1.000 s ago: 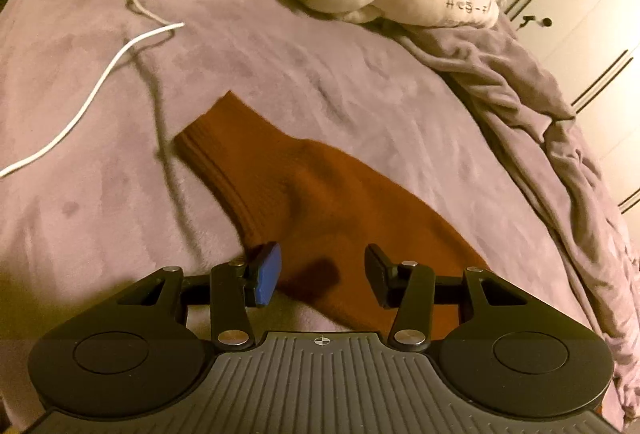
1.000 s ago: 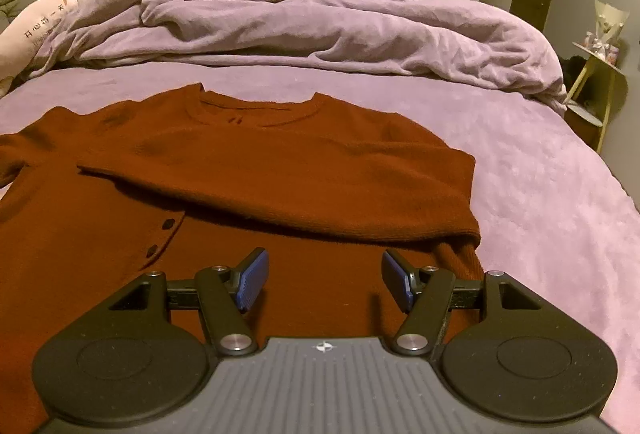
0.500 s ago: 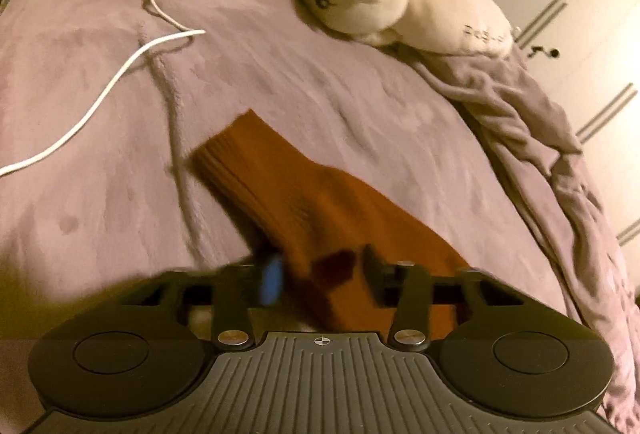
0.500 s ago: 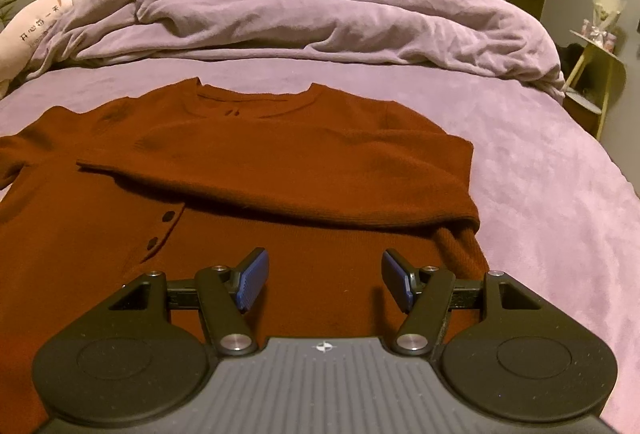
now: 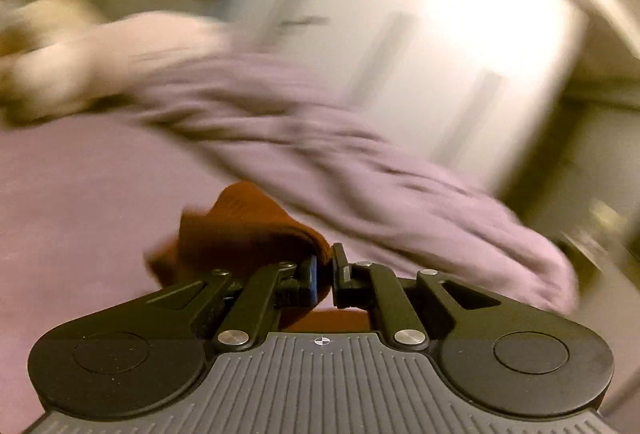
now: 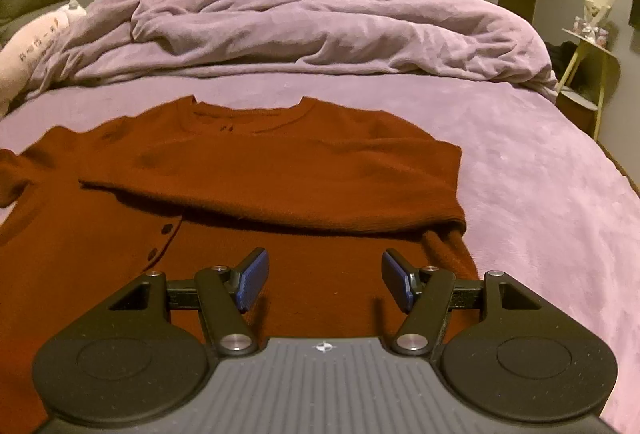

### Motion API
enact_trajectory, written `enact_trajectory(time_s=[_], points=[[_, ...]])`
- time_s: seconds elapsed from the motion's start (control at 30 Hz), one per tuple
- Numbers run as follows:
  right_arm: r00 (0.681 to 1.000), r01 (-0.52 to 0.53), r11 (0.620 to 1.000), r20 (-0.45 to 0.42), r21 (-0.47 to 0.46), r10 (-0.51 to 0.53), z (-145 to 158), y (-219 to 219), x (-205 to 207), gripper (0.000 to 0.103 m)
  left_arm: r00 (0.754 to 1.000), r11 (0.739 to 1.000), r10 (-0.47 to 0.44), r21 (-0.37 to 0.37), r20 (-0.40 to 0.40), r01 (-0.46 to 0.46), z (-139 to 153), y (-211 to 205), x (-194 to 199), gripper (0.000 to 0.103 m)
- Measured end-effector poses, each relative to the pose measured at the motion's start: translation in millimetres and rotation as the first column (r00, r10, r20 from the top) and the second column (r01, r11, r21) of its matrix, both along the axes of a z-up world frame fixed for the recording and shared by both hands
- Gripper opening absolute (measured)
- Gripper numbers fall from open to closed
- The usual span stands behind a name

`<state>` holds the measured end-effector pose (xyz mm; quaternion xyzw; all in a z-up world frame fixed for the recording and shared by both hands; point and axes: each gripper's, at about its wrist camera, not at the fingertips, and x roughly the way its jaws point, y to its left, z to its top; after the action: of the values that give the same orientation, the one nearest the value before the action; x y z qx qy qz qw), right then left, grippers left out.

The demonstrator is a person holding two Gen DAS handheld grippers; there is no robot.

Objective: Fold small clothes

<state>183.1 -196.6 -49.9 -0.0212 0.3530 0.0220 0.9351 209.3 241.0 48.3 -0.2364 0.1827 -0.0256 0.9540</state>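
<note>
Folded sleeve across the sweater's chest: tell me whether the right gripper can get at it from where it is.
Probably yes. The right gripper is open and empty above the sweater's lower body, and the folded sleeve lies straight ahead with nothing between them.

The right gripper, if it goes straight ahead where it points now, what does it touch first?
Probably the rust-red sweater: the right gripper hovers open, angled down over its lower front, short of the folded sleeve. Depth is uncertain.

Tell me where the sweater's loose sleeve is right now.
In the left wrist view, the sleeve is bunched at centre, pinched in the shut left tool above the purple bedspread, with the rumpled blanket behind it.
</note>
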Motion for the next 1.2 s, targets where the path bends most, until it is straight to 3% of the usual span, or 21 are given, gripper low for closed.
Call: enact_trajectory(time_s=[0.07,0.13,0.2,0.27,0.33,0.43,0.5,0.6,0.73,0.87,1.03,1.07,1.1,1.2], points=[[1.000,0.007,1.000,0.007,0.023,-0.007,3,-5,-3,0.063,0.991,0.991,-0.132,0.016,0.021,0.132,0,-56,16,0.009],[1.000,0.016,0.998,0.007,0.053,-0.017,5,-10,-5,0.063,0.971,0.970,-0.236,0.059,-0.026,0.237,-14,-113,33,0.014],[1.000,0.023,0.997,0.006,0.070,-0.024,7,-17,-6,0.063,0.937,0.934,-0.330,0.106,-0.110,0.342,-38,-162,42,0.035],[1.000,0.022,0.997,0.011,0.070,-0.023,8,-24,-7,0.063,0.915,0.912,-0.358,0.137,-0.187,0.385,-63,-192,37,0.031],[1.000,0.010,0.997,0.016,0.081,-0.011,10,-32,-8,0.063,0.905,0.905,-0.361,0.152,-0.223,0.398,-79,-202,23,0.034],[1.000,-0.011,0.989,0.001,0.150,0.011,8,-41,1,0.063,0.917,0.912,-0.288,0.214,-0.274,0.351,-94,-188,6,0.038],[0.999,-0.035,0.980,-0.009,0.197,0.037,7,-38,14,0.063,0.924,0.932,-0.225,0.208,-0.309,0.296,-102,-171,2,0.041],[0.994,-0.102,0.958,-0.002,0.270,0.106,8,-22,40,0.063,0.920,0.958,-0.122,0.197,-0.373,0.208,-112,-138,3,0.041],[0.986,-0.137,0.944,-0.050,0.302,0.159,0,9,89,0.060,0.906,0.971,-0.014,0.212,-0.423,0.114,-113,-102,9,0.043],[0.975,-0.128,0.940,-0.136,0.316,0.178,-17,37,130,0.055,0.892,0.978,0.008,0.188,-0.451,0.086,-121,-82,15,0.046],[0.963,-0.155,0.944,-0.170,0.292,0.210,-27,67,150,0.055,0.901,0.977,-0.016,0.187,-0.434,0.107,-124,-73,14,0.047],[0.964,-0.163,0.949,-0.162,0.271,0.212,-27,72,151,0.043,0.901,0.976,-0.016,0.190,-0.434,0.109,-124,-79,18,0.047],[0.964,-0.175,0.953,-0.153,0.249,0.218,-26,76,151,0.020,0.901,0.976,-0.017,0.190,-0.434,0.110,-124,-78,18,0.047],[0.962,-0.214,0.950,-0.120,0.229,0.246,-17,81,148,0.012,0.900,0.977,-0.015,0.183,-0.435,0.105,-122,-78,20,0.047]])
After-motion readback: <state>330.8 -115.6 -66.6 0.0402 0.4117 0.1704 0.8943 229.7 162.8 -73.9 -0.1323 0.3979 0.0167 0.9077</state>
